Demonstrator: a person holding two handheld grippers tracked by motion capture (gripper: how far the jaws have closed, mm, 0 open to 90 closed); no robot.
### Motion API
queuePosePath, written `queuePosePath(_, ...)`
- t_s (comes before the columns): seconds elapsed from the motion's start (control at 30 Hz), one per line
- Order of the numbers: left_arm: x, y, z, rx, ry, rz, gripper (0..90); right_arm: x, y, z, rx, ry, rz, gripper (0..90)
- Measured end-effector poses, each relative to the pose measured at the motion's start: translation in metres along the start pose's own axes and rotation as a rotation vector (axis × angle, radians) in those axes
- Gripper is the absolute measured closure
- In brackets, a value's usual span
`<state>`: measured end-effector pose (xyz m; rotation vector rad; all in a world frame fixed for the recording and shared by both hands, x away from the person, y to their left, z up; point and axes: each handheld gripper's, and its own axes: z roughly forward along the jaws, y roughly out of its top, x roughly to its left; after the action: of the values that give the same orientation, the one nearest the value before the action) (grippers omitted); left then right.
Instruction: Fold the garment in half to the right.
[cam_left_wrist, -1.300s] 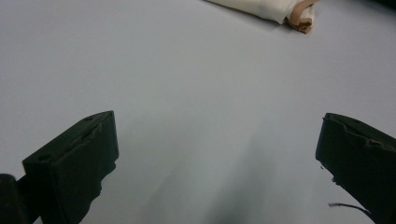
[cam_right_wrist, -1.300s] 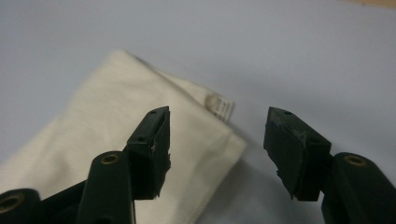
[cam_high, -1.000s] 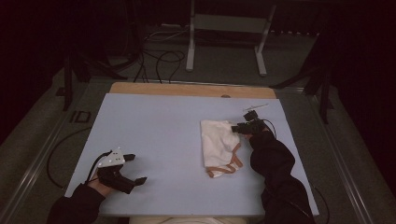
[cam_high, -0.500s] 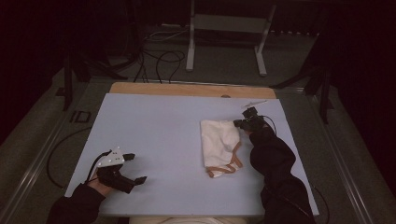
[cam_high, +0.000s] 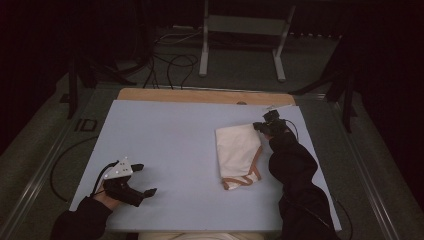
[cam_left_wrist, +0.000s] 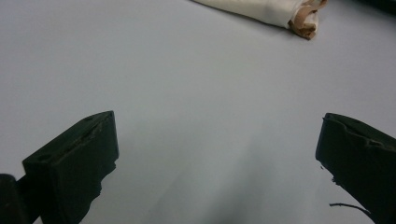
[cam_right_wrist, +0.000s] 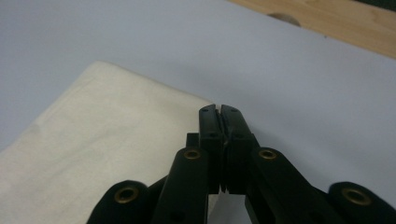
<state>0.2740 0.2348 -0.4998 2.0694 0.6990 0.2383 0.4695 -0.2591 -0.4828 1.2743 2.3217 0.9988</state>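
We have the right gripper (cam_right_wrist: 220, 109) with jaws pressed together at the far right corner of the folded cream cloth (cam_high: 238, 152), whether pinching fabric we cannot tell, while the left gripper (cam_high: 142, 179), jaws wide and empty, waits well left of the cloth.

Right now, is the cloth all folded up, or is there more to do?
Mostly folded: the cream cloth lies flat in a neat, narrow shape on the blue table. In hand: the right hand-held gripper sits shut at its far corner, though whether it pinches fabric is unclear. The left hand-held gripper rests open, apart. Perhaps one more fold remains.
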Motion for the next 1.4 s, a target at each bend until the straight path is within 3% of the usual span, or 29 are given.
queuePosePath(0.5,0.001,0.0,-0.001,-0.005,0.015,-0.005,0.2,-0.006,-0.015,0.023,0.065,-0.017,0.027,88.7)
queuePosePath(0.9,0.001,0.0,-0.002,-0.006,0.016,-0.004,0.2,-0.007,-0.017,0.027,0.081,-0.014,0.029,86.2)
queuePosePath(1.23,0.001,0.0,-0.002,-0.006,0.019,-0.005,0.2,-0.003,-0.009,0.014,0.062,-0.013,0.024,60.3)
queuePosePath(1.4,0.002,0.0,-0.002,-0.007,0.02,-0.009,0.2,0.0,-0.005,0.01,0.054,0.018,0.034,43.7)
